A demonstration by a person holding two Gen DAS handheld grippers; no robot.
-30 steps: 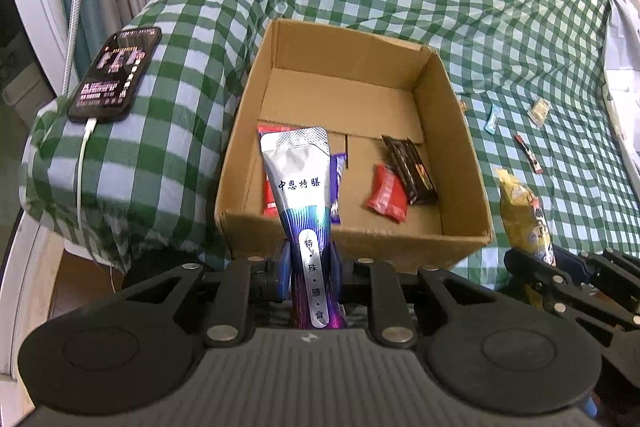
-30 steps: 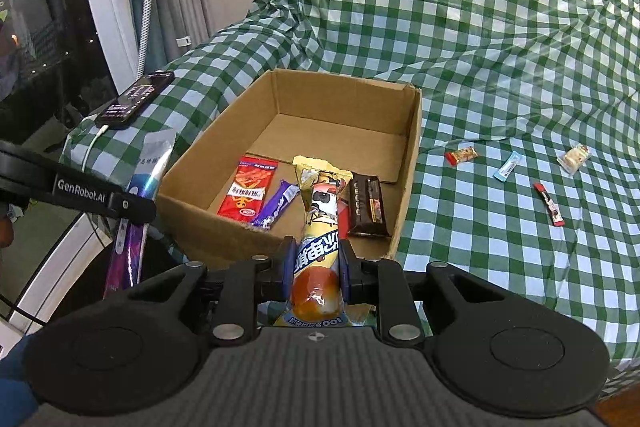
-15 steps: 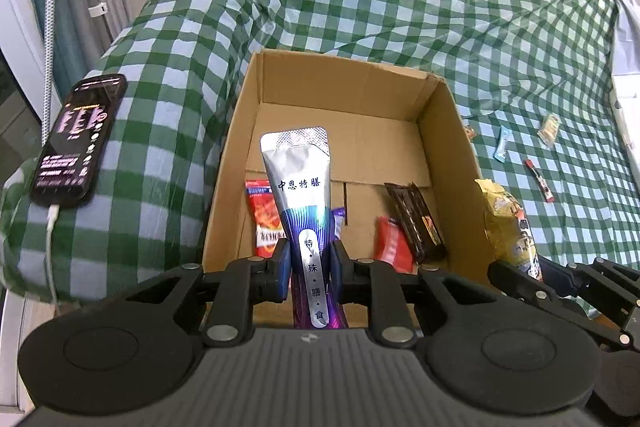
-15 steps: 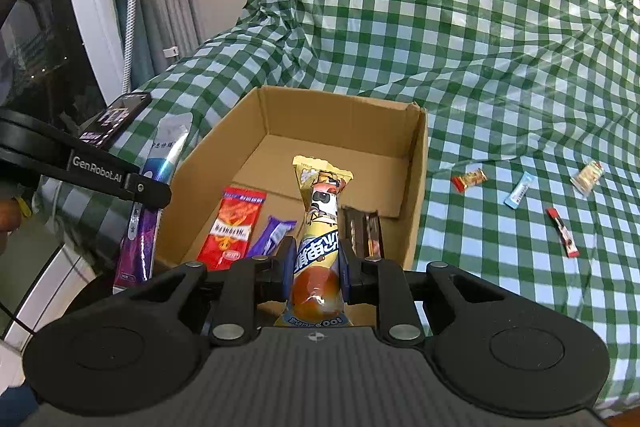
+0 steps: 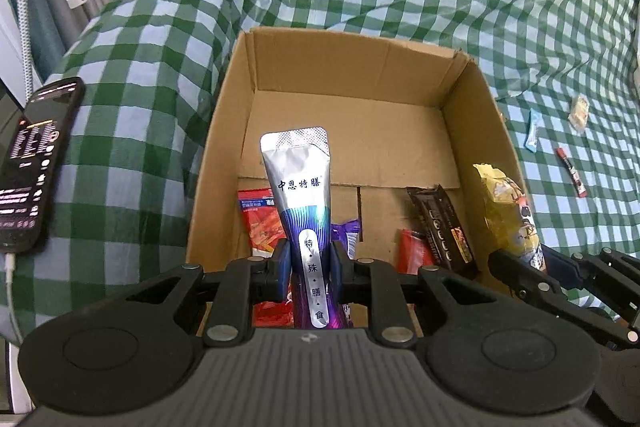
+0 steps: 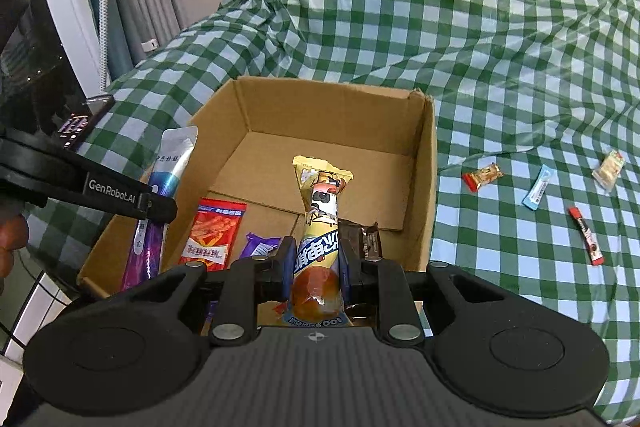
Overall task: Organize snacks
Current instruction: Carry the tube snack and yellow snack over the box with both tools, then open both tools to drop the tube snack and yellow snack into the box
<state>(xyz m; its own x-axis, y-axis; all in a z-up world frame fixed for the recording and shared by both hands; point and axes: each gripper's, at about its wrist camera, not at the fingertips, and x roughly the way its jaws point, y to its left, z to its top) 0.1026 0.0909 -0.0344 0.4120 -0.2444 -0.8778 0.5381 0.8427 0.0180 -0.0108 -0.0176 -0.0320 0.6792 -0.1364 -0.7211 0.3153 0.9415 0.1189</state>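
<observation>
An open cardboard box (image 5: 476,115) (image 6: 424,163) sits on a green checked cloth. Inside lie a red packet (image 5: 260,223) (image 6: 214,233), a purple wrapper (image 6: 260,245), a dark bar (image 5: 442,227) and a small red packet (image 5: 414,253). My left gripper (image 5: 308,263) is shut on a silver and purple pouch (image 5: 302,187), held over the box's near left part. My right gripper (image 6: 318,263) is shut on a yellow snack pack (image 6: 322,203), held over the box's near right part. Each gripper shows in the other's view.
A phone (image 5: 32,163) on a white cable lies on the cloth left of the box. Several small snacks lie on the cloth to the right: a red-brown candy (image 6: 482,175), a blue stick (image 6: 538,191), a red stick (image 6: 586,235), a pale packet (image 6: 608,166).
Both grippers have moved forward and over the box with their snacks still held. The box now fills more of each view.
</observation>
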